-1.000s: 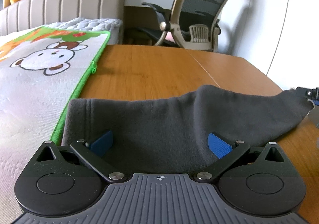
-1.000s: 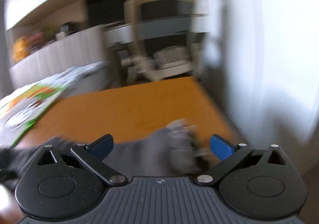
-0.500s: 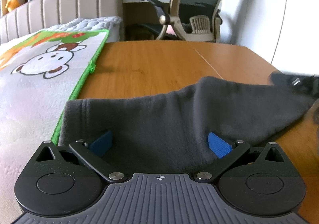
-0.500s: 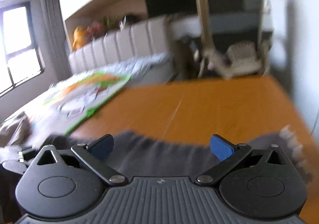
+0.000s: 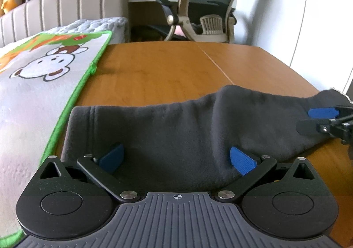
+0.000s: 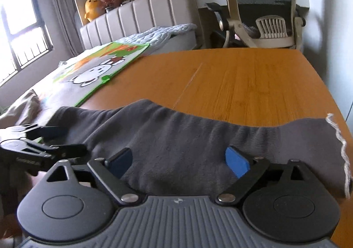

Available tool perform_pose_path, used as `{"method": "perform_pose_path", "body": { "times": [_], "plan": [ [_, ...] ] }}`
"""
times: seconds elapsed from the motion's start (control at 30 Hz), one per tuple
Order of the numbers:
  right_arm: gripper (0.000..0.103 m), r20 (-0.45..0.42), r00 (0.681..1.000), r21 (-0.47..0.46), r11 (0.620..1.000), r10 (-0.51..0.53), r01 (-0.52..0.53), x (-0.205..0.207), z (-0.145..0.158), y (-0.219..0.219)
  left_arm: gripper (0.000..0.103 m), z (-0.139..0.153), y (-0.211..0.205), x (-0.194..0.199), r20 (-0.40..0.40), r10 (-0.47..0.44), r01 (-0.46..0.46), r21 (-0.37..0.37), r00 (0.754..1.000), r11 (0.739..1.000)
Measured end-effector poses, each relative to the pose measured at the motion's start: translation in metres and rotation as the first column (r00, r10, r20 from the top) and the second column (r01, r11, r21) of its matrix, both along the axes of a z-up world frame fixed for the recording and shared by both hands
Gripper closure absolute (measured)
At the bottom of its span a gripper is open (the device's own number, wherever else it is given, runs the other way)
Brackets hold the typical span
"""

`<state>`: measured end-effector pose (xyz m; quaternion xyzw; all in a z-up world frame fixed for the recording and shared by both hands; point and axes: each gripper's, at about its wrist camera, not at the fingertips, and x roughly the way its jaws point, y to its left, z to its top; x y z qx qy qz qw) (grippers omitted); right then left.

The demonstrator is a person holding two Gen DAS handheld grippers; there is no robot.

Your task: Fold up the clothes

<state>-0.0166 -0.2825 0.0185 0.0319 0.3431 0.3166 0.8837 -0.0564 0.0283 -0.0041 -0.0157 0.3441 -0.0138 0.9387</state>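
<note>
Lying across the near edge of the table: grey garment, frayed white hem at its right end. Left gripper spread wide over the cloth's left part, nothing pinched. Right gripper wide too, jaws just narrowing slightly, cloth between them, ungripped. Bare wood beyond. Monkey-print mat overlapping the left edge; office chair and bed behind.

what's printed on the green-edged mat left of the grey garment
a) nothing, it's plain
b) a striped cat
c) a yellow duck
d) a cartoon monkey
d: the left wrist view shows the mat bearing a white-faced, brown-eared cartoon monkey, its green border running alongside the grey garment on the wooden table.
</note>
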Motion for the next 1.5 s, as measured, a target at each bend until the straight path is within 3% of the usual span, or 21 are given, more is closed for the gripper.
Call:
{"method": "perform_pose_path", "body": {
  "times": [0.17,0.3,0.37,0.43,0.5,0.53,0.67,0.73,0.8,0.9,0.97,1.0,1.03,1.13,1.2,1.37,1.5],
  "plan": [
    [0.008,0.013,1.0,-0.019,1.0,-0.001,0.002,-0.016,-0.002,-0.01,0.0,0.0,-0.006,-0.008,-0.005,-0.012,0.012,0.001,1.0,1.0],
    [0.008,0.042,0.998,-0.083,0.996,0.045,-0.041,-0.017,-0.005,-0.017,0.0,0.001,-0.004,-0.017,-0.005,-0.033,0.033,-0.007,0.999,0.999],
    [0.013,0.061,0.997,-0.124,0.991,0.057,-0.049,-0.015,-0.003,-0.014,0.0,0.004,0.003,-0.022,0.003,-0.043,0.043,-0.031,0.999,0.999],
    [0.038,0.091,0.992,-0.154,0.985,0.089,-0.075,-0.009,0.004,-0.009,0.0,0.013,0.017,-0.03,0.035,-0.035,0.037,-0.059,0.999,0.998],
    [0.056,0.137,0.979,-0.186,0.975,0.151,-0.125,-0.009,0.015,0.003,0.0,0.024,0.028,-0.04,0.085,-0.016,0.017,-0.012,0.996,1.0],
    [0.066,0.165,0.968,-0.202,0.967,0.19,-0.155,-0.012,0.021,0.013,0.0,0.029,0.031,-0.046,0.113,-0.005,0.0,0.043,0.994,0.999],
    [0.071,0.26,0.88,-0.253,0.907,0.398,-0.336,-0.035,0.03,0.061,0.0,0.043,0.041,-0.067,0.182,0.008,-0.056,0.263,0.983,0.963],
    [0.071,0.277,0.823,-0.254,0.864,0.496,-0.435,-0.047,0.029,0.088,0.0,0.05,0.049,-0.075,0.215,0.028,-0.097,0.317,0.976,0.944],
    [0.064,0.294,0.772,-0.262,0.825,0.563,-0.501,-0.06,0.023,0.116,0.0,0.057,0.056,-0.083,0.249,0.049,-0.141,0.363,0.967,0.921],
    [0.06,0.283,0.747,-0.294,0.795,0.602,-0.53,-0.067,0.004,0.151,0.0,0.063,0.068,-0.089,0.263,0.069,-0.163,0.357,0.962,0.92],
    [0.061,0.25,0.743,-0.298,0.78,0.62,-0.551,-0.067,-0.009,0.166,0.0,0.063,0.069,-0.092,0.25,0.068,-0.162,0.378,0.966,0.912],
    [0.07,0.252,0.745,-0.293,0.783,0.617,-0.549,-0.066,-0.011,0.167,0.0,0.062,0.069,-0.093,0.243,0.067,-0.162,0.398,0.968,0.903],
    [0.09,0.248,0.75,-0.271,0.787,0.613,-0.554,-0.064,-0.01,0.166,0.0,0.061,0.068,-0.095,0.24,0.061,-0.159,0.413,0.969,0.897],
    [0.092,0.23,0.789,-0.153,0.822,0.569,-0.549,-0.055,0.009,0.151,0.0,0.055,0.065,-0.095,0.227,0.024,-0.117,0.405,0.974,0.907],
    [0.093,0.248,0.799,-0.122,0.836,0.548,-0.535,-0.053,0.021,0.142,0.0,0.051,0.056,-0.09,0.215,-0.023,-0.068,0.408,0.976,0.91],
    [0.097,0.227,0.818,-0.056,0.846,0.529,-0.531,-0.053,0.037,0.129,0.0,0.038,0.019,-0.083,0.187,-0.198,0.087,0.477,0.962,0.875],
    [0.098,0.223,0.826,-0.033,0.851,0.518,-0.524,-0.055,0.04,0.12,0.0,0.032,0.011,-0.073,0.177,-0.214,0.109,0.469,0.961,0.876]
  ]
}}
